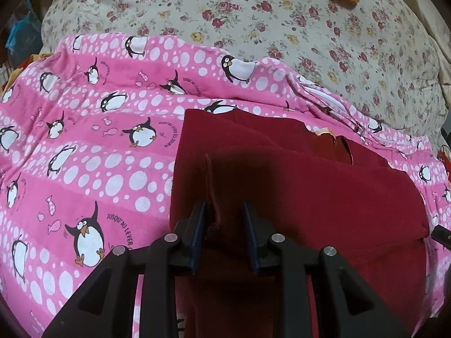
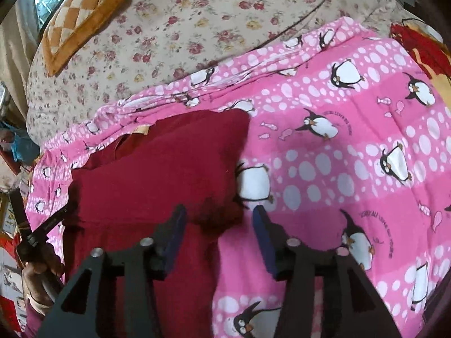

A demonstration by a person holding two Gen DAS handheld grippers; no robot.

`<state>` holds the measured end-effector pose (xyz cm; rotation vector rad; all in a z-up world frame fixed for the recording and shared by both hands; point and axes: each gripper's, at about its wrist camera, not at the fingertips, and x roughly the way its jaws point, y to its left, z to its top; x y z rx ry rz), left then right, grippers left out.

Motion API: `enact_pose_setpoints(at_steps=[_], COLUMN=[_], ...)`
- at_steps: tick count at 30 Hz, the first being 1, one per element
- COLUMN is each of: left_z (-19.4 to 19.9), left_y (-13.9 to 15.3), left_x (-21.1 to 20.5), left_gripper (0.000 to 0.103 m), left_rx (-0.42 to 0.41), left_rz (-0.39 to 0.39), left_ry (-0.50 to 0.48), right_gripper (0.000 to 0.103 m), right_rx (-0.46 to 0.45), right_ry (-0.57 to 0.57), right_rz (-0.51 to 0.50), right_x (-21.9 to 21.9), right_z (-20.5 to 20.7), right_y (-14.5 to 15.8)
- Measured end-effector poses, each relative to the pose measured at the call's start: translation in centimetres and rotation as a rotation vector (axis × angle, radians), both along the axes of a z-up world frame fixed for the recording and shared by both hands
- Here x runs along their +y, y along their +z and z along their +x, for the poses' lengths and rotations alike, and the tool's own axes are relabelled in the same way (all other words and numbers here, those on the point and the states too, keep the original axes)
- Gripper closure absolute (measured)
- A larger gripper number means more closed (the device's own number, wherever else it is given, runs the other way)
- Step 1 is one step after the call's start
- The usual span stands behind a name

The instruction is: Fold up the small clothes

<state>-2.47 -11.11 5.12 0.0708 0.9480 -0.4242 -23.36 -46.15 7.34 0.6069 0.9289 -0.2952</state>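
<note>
A dark red garment [image 1: 296,183] lies partly folded on a pink penguin-print blanket [image 1: 84,155]. My left gripper [image 1: 224,214] hovers over the garment's near left part. Its jaws stand apart, and a raised fold of the red cloth [image 1: 212,186] stands between them, against the left pad. In the right wrist view the same garment [image 2: 157,169] lies at left. My right gripper [image 2: 220,219] is open over the garment's right edge, with nothing between its pads. A small tan label [image 1: 324,133] shows at the neckline.
The blanket [image 2: 352,140] lies on a floral bedsheet [image 1: 282,14]. An orange checked cushion [image 2: 81,19] lies at the far side. Red and yellow cloth [image 2: 420,48] lies at the far right. A hand holding the other gripper's handle [image 2: 36,253] shows at the left edge.
</note>
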Motion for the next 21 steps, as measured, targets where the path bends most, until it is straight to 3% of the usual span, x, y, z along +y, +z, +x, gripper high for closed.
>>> enact_pose_setpoints(at_steps=[7, 13, 18, 21], left_z=[-0.4, -1.6, -4.8, -7.4], left_y=[-0.1, 0.4, 1.9, 2.2], left_x=[-0.1, 1.1, 2.5, 4.0], left_gripper=[0.095, 0.094, 0.094, 0.094], left_rx=[-0.021, -0.006, 0.005, 0.057], left_rz=[0.021, -0.016, -0.011, -0.048], left_ry=[-0.014, -0.017, -0.053, -0.078], right_gripper=[0.048, 0.048, 0.038, 0.038], right_rx=[0.090, 0.079, 0.048, 0.063], right_ry=[0.024, 0.028, 0.108, 0.173], right_rz=[-0.031, -0.027, 0.073, 0.063], right_x=[0.5, 1.4, 3.2, 5.3], right_z=[1.6, -0.2, -3.6, -5.8], right_y=[-3.1, -1.3, 0.2, 0.7])
